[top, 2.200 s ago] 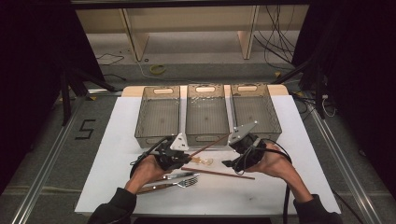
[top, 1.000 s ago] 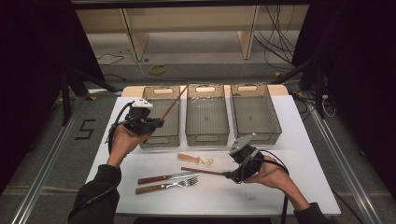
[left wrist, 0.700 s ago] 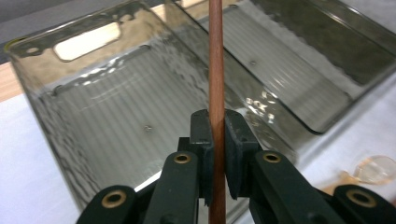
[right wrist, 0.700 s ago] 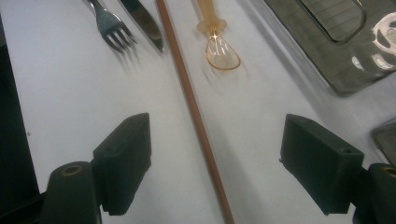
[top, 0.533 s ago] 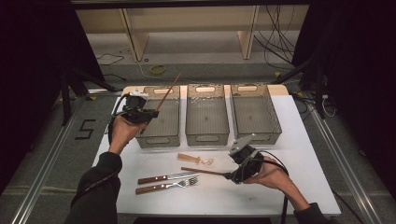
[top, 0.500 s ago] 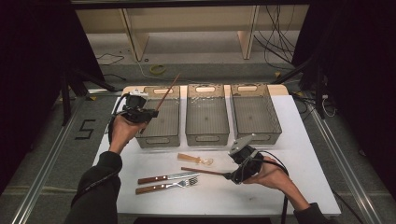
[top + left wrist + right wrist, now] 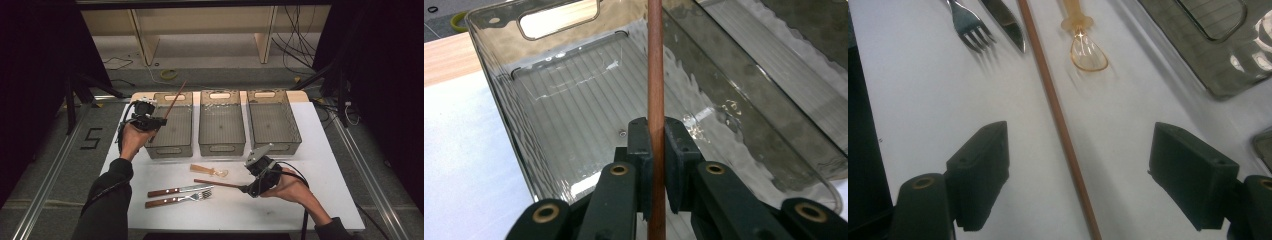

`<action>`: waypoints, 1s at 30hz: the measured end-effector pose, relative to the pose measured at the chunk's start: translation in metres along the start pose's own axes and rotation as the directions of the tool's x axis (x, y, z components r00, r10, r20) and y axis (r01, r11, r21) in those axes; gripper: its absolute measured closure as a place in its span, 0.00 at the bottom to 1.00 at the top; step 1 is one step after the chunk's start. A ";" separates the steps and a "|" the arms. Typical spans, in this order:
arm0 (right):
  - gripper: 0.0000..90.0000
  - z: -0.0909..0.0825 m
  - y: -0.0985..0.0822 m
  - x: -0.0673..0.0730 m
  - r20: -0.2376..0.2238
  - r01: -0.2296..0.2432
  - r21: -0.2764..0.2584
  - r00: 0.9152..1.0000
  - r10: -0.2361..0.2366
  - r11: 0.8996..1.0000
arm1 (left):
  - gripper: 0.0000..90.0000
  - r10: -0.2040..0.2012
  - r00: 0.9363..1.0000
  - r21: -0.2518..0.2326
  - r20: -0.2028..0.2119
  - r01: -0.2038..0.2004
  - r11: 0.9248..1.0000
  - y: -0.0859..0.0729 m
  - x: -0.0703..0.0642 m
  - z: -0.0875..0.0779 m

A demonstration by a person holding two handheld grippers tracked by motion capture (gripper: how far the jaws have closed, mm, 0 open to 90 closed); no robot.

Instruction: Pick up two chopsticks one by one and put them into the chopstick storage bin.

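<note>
My left gripper is shut on a brown chopstick and holds it tilted over the left clear bin. In the left gripper view the chopstick runs up between the pressed pads, above the bin's ribbed floor. My right gripper rests low near the table's front, open. A second chopstick lies flat on the white table between its wide-apart jaws, touched by neither.
A middle bin and a right bin stand beside the left one. A fork, a knife and an amber spoon lie on the white table at the front.
My left gripper carried its chopstick from the table's front up to the left bin, then eased slightly back and down over it. The right gripper has stayed put.
</note>
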State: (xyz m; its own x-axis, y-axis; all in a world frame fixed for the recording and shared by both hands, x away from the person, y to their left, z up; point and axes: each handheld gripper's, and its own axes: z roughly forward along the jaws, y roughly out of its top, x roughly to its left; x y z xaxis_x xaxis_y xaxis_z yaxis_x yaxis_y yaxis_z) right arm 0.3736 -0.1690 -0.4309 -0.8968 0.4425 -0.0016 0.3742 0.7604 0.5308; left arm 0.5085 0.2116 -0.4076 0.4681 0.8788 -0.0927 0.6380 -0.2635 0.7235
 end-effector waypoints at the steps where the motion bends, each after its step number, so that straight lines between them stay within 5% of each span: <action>1: 0.28 0.000 0.000 0.000 0.001 -0.001 0.002 1.000 0.001 1.000 | 0.92 -0.004 1.000 0.000 0.000 0.004 1.000 -0.001 0.000 0.001; 21: 0.28 0.001 0.000 0.000 -0.004 -0.003 0.007 1.000 0.003 1.000 | 0.90 -0.039 0.999 0.043 -0.011 0.040 0.998 -0.013 0.006 0.016; 27: 0.28 0.001 0.000 -0.002 -0.005 0.008 0.007 1.000 -0.008 1.000 | 0.73 -0.042 0.999 0.020 0.022 0.042 0.999 -0.013 0.004 0.010; 30: 0.28 0.001 0.000 -0.001 -0.012 -0.003 0.012 1.000 0.003 1.000 | 0.54 -0.036 0.998 0.000 0.045 0.036 0.999 -0.014 0.000 0.003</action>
State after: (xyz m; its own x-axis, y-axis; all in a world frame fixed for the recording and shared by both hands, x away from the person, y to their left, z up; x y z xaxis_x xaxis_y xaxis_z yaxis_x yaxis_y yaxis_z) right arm 0.3751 -0.1693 -0.4316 -0.8983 0.4393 0.0099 0.3798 0.7648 0.5204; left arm 0.5013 0.2141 -0.4198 0.4716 0.8690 -0.1497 0.6547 -0.2313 0.7196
